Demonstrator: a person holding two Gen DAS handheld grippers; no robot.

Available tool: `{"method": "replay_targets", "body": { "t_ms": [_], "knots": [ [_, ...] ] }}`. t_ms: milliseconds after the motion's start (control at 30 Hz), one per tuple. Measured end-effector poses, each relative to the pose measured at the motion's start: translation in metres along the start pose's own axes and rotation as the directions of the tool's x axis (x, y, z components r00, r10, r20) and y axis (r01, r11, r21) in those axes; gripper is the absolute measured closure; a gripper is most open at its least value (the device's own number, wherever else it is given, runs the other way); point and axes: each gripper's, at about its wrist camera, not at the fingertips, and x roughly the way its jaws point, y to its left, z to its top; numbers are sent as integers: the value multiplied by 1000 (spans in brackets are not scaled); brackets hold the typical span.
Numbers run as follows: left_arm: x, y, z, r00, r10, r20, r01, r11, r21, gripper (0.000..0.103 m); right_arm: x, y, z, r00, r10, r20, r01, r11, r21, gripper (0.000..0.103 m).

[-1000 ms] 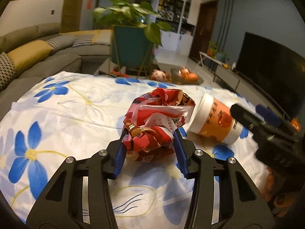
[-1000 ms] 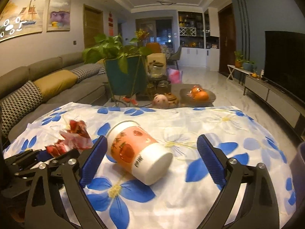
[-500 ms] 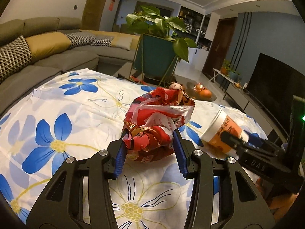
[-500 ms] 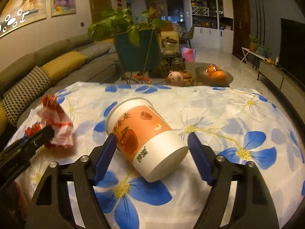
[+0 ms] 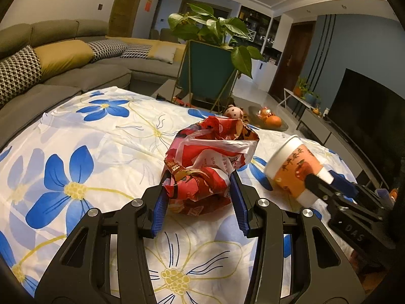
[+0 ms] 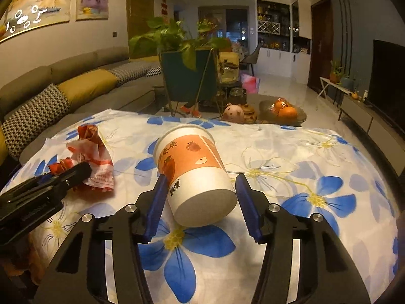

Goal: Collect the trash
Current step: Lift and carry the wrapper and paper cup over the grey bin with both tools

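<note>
the paper cup (image 6: 193,174) lies tipped on its side on the flowered cloth (image 6: 316,157) covering the desk, base toward the right wrist camera, its inside hidden. beyond the desk a dark dish (image 6: 301,116) holds oranges (image 6: 287,111) at about 1 o'clock. only the right view shows the wall paintings (image 6: 38,5); only the left view shows the crumpled red wrapper (image 5: 207,167) close up. the left hand-held gripper (image 5: 200,204) is clenched on that wrapper, both pads pressing it. the right hand-held gripper (image 6: 201,206) has just been closing around the cup; its left pad touches the cup, its right pad stands just clear.
</note>
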Motion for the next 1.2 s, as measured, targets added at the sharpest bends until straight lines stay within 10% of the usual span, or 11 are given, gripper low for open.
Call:
{"method": "replay_targets", "body": {
  "t_ms": [500, 1200],
  "knots": [
    [-23, -22, -8, 998, 24, 53, -28, 997, 73, 59, -73, -24, -21, 991, -72, 111, 61, 993, 100, 49],
    [-106, -161, -42, 981, -181, 72, 154, 947, 283, 59, -207, -119, -64, 941, -253, 225, 179, 936, 302, 49]
  ]
}}
